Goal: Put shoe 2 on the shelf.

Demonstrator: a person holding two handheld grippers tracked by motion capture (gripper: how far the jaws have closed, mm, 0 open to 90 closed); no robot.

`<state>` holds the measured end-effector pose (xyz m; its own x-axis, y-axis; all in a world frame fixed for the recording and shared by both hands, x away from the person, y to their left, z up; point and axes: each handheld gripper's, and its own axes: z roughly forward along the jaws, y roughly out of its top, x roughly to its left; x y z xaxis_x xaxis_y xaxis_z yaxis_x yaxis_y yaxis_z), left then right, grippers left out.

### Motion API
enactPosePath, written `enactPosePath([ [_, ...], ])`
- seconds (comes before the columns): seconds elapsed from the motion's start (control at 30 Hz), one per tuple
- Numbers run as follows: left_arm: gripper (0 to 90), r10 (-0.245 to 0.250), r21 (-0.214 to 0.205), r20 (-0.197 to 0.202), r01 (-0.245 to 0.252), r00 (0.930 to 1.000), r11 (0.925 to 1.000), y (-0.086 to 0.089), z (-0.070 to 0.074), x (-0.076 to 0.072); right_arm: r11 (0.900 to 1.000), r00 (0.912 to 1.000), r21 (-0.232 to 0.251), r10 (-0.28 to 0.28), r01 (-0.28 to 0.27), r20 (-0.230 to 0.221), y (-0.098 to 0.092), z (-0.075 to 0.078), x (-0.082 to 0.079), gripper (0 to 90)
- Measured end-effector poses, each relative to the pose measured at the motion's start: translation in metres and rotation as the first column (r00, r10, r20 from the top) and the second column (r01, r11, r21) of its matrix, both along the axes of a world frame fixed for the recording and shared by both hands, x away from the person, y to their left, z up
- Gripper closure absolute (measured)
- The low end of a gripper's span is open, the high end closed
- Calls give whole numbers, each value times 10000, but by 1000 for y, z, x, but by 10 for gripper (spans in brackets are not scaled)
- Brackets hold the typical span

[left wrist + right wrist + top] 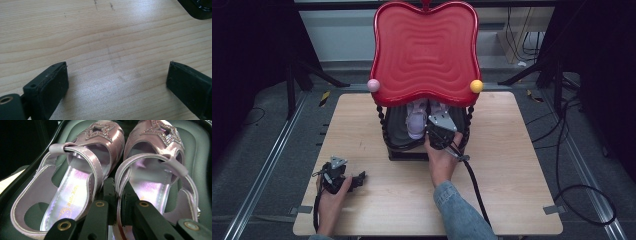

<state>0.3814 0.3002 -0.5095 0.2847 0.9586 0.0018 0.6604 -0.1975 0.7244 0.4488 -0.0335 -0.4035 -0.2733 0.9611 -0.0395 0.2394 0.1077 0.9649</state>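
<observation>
A pair of small lilac sandals sits side by side on the dark lower tray of a stand at the far middle of the desk, under a red wavy top shelf. The right gripper reaches in from the near side, and its fingers are clenched on the inner edge of the right-hand sandal, just where the two shoes meet.

The sandals look light, with a glossy, likely slippery surface and thin, bendy straps. The sequinned stars on the toes could probably snag or shed, so the firmer side wall near the heel seems the safer place to pinch.

The left gripper rests at the near left of the desk, its fingers spread wide over bare wood, holding nothing.
</observation>
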Motion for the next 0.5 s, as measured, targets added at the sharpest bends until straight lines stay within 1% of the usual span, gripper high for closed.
enactPosePath([
  [0.17,34,-3,2,1,3,10000,10000,0,0,0,10000,10000,47,-5,5,-24,2,-1,2,851],
  [0.3,34,-8,23,-4,8,10000,10000,0,0,0,10000,10000,-31,-33,33,-20,3,-2,2,842],
  [0.5,34,-9,51,-4,9,10000,10000,-1,0,0,9999,9999,-92,56,-57,-131,3,-1,3,817],
])
